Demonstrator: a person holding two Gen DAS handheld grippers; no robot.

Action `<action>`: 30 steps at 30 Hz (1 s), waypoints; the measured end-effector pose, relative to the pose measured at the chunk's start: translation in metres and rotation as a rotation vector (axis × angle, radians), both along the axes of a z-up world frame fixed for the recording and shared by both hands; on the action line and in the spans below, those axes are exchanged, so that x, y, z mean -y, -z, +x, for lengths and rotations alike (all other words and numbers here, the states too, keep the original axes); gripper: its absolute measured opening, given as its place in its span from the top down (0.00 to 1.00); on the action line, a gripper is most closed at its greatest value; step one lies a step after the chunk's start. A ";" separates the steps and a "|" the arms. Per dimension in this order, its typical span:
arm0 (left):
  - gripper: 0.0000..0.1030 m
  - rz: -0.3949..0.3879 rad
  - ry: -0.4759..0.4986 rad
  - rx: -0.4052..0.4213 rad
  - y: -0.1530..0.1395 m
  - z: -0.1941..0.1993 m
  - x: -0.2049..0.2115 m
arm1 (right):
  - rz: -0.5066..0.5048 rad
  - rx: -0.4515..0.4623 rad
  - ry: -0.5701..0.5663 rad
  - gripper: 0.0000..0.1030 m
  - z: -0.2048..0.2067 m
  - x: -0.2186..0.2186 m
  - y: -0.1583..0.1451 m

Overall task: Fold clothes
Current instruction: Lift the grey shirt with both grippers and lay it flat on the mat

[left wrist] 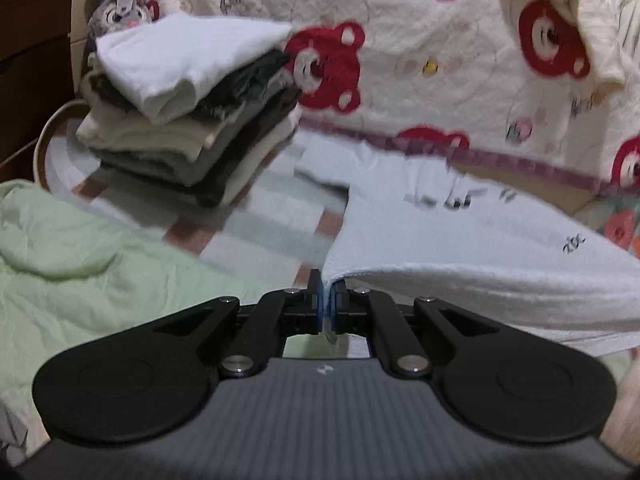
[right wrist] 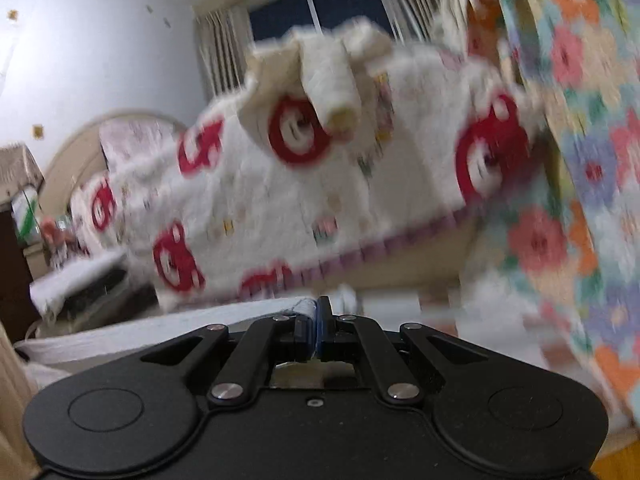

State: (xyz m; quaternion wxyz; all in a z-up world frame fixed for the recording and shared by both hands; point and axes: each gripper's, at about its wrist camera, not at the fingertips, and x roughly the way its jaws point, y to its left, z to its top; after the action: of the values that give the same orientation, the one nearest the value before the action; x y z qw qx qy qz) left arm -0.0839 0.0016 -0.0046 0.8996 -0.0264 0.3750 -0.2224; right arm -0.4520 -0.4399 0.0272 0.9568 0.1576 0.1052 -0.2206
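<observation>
A white T-shirt (left wrist: 460, 236) with small dark print lies spread on the striped bed sheet, its near hem lifted. My left gripper (left wrist: 327, 292) is shut on that hem's corner. In the right wrist view the same white T-shirt (right wrist: 168, 324) stretches off to the left, and my right gripper (right wrist: 317, 320) is shut on its bunched edge. A stack of folded clothes (left wrist: 188, 108), white on top with dark and beige layers below, stands at the back left of the bed.
A cream blanket with red bear prints (left wrist: 440, 52) rises behind the shirt, also blurred in the right wrist view (right wrist: 304, 184). A pale green quilt (left wrist: 80, 256) lies near left. A flowered cover (right wrist: 580, 184) hangs on the right. A plush toy (left wrist: 120, 8) sits behind the stack.
</observation>
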 end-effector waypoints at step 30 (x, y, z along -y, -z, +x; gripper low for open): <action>0.98 -0.050 -0.025 0.016 -0.021 -0.053 -0.049 | 0.016 0.016 -0.077 0.99 -0.039 -0.020 0.000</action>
State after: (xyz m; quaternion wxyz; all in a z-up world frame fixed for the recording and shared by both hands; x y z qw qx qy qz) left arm -0.1365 0.0504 0.0161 0.9043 -0.0517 0.3618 -0.2206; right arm -0.4907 -0.4202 0.0277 0.9641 0.1627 0.1053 -0.1816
